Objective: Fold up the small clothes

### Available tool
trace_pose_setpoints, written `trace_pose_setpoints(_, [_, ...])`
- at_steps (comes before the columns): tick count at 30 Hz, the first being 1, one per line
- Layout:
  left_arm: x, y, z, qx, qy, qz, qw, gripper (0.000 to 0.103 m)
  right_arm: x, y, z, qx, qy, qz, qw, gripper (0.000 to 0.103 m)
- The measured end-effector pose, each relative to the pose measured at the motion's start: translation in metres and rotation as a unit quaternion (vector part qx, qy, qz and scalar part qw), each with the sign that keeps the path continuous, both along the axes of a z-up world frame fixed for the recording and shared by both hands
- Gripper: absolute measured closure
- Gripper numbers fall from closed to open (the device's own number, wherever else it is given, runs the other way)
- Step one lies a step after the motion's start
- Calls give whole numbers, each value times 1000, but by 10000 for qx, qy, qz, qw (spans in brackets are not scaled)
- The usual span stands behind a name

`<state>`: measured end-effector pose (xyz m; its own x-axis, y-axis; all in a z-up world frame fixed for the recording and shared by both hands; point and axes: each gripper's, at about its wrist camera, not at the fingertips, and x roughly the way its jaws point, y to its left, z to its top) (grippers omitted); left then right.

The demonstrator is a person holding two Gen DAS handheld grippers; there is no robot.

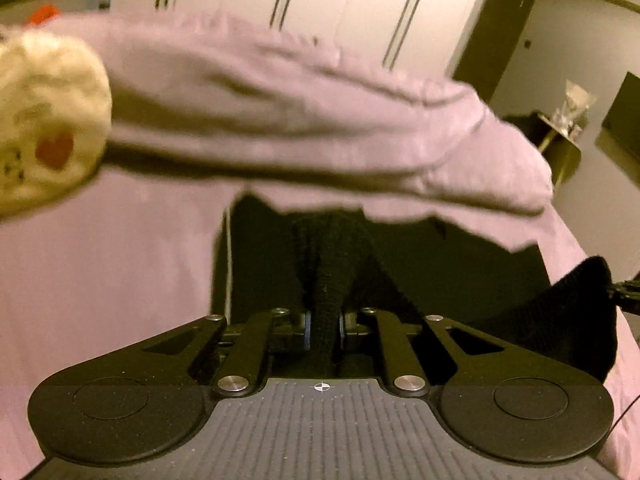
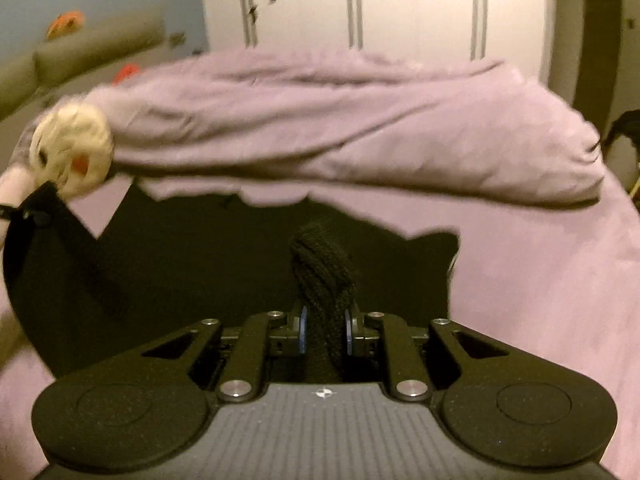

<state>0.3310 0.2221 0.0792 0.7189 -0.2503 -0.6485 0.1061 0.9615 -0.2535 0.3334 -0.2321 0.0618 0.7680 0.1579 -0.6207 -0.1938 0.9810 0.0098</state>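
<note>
A black knit garment (image 1: pixel 460 264) lies spread on a pink bed sheet (image 1: pixel 100 280). My left gripper (image 1: pixel 323 324) is shut on a bunched fold of the black garment, which rises between its jaws. My right gripper (image 2: pixel 325 330) is shut on another bunched edge of the same black garment (image 2: pixel 180 264). In the left wrist view the other gripper's tip shows at the far right edge, holding a lifted black corner (image 1: pixel 576 300). In the right wrist view a raised black corner (image 2: pixel 36 216) shows at the left.
A rumpled pink duvet (image 1: pixel 300 120) lies across the bed behind the garment, also in the right wrist view (image 2: pixel 340 132). A cream plush toy with a red heart (image 1: pixel 44 132) sits at the left, also in the right wrist view (image 2: pixel 72 152). White wardrobe doors (image 2: pixel 400 4) stand behind.
</note>
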Motion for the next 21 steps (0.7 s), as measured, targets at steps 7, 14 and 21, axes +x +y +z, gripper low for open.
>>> trace_pose_setpoints(7, [68, 12, -10, 294, -345, 780, 9959, 87, 74, -8, -15, -121, -215, -847, 9961, 86])
trace_pose_setpoints(14, [106, -4, -87, 476, 675, 919, 9923, 69, 121, -3, -75, -360, 607, -995, 9925, 71])
trace_pose_setpoints(21, [117, -2, -107, 299, 929, 703, 9927, 56, 137, 12, -92, -790, 677, -687, 9922, 51])
